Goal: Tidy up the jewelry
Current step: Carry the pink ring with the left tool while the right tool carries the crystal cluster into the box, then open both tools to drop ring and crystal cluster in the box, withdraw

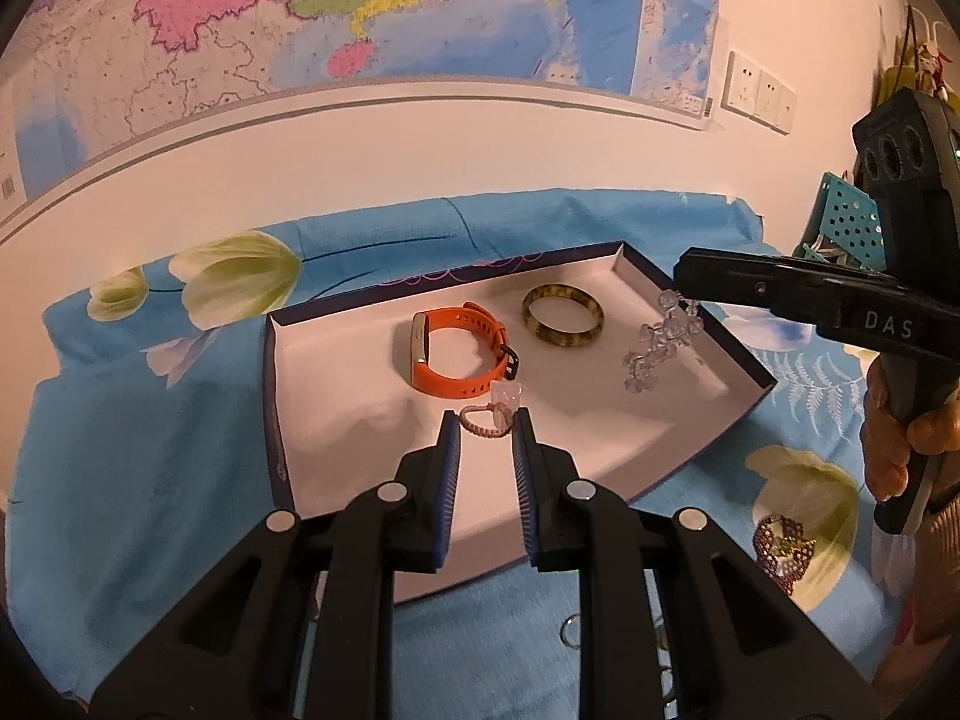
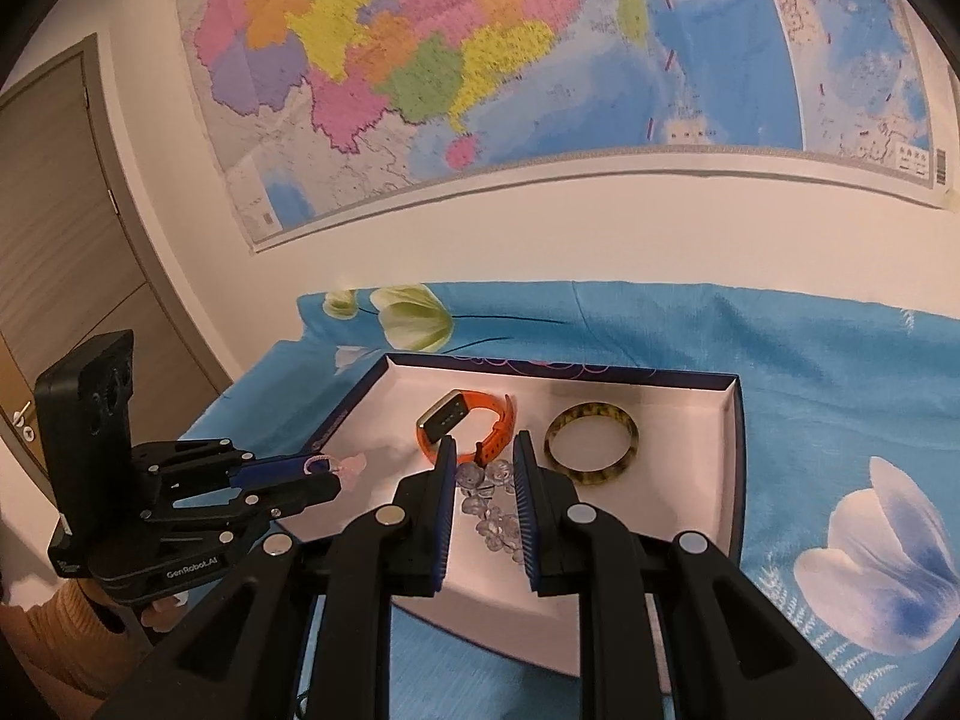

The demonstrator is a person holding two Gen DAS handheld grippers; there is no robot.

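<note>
The left wrist camera looks down along the left gripper, whose two blue-padded fingers stand only a little apart and pinch a small pink braided bracelet with a pale clear charm, held in the air above the near part of a shallow box tray with a white floor and dark blue walls. Inside the tray lie an orange watch band and, to its right, a mottled green-and-brown bangle. The right gripper reaches in from the right edge, its jaws nearly closed on a string of clear crystal beads that dangles over the tray's right side. A hand grips that tool's handle. The tray sits on a blue cloth printed with pale flowers, and a dark red beaded bracelet lies on the cloth to the right of the tray. A map hangs on the wall behind. From the right wrist camera, the narrowly parted fingers of the right gripper frame the clear beads, which hang between the pads above the tray's near edge. The orange band and the bangle lie just beyond. At left, the left gripper holds the pink bracelet at its tips, over the tray's left wall.
</note>
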